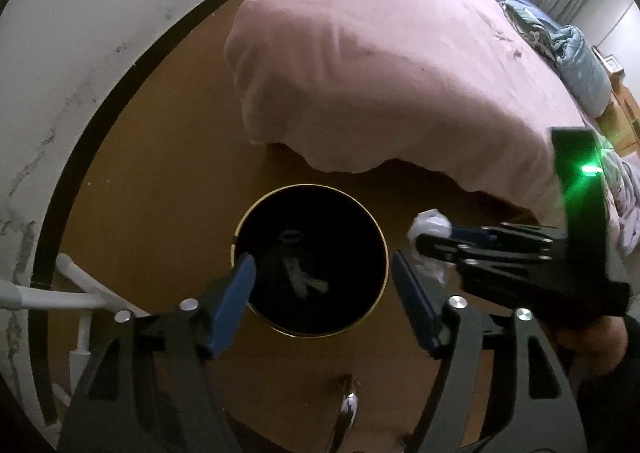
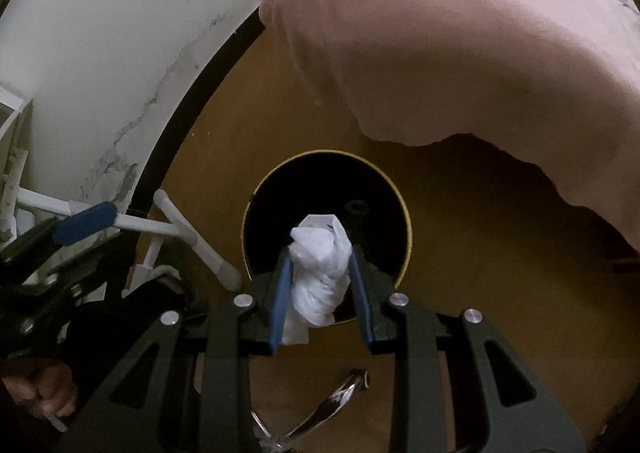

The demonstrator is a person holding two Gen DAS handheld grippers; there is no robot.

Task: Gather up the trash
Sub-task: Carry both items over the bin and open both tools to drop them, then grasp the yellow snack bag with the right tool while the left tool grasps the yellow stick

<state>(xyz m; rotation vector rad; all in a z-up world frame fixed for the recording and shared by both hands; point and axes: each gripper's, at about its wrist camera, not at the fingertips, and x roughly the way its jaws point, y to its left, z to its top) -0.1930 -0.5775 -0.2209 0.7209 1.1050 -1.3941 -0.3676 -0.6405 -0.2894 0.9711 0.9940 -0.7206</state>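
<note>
A white rack (image 1: 76, 295) of pale tubes stands at far left against a scuffed white wall (image 1: 80, 53), its legs on the brown wood floor (image 1: 168, 181) of a bedroom. Just right of it, the left gripper (image 1: 324, 285) hangs over a round black bin (image 1: 362, 213) with a thin gold rim, its blue-padded jaws spread wide and holding nothing. Through the gap between them a pale scrap (too dim to identify) (image 1: 304, 281) lies at the bottom of the bin. Further right, the right gripper (image 1: 434, 243) reaches in from the side, jaws pinching a crumpled wad of white plastic (image 1: 430, 227) just beside the bin's rim, with a green light glowing on the gripper's body.

From the right wrist view, the left gripper (image 2: 86, 223) shows at far left near the rack (image 2: 176, 221), one blue pad visible. At centre, the right gripper (image 2: 320, 277) clamps the white plastic (image 2: 320, 273) between its two blue pads, the wad held directly above the open mouth of the bin (image 2: 404, 213). A shiny chrome leg (image 2: 336, 401) juts up from the bottom edge. At right, a pink bedcover (image 2: 480, 53) droops over the bed's corner toward the floor (image 2: 460, 273), its ragged hem hanging close behind the bin.
</note>
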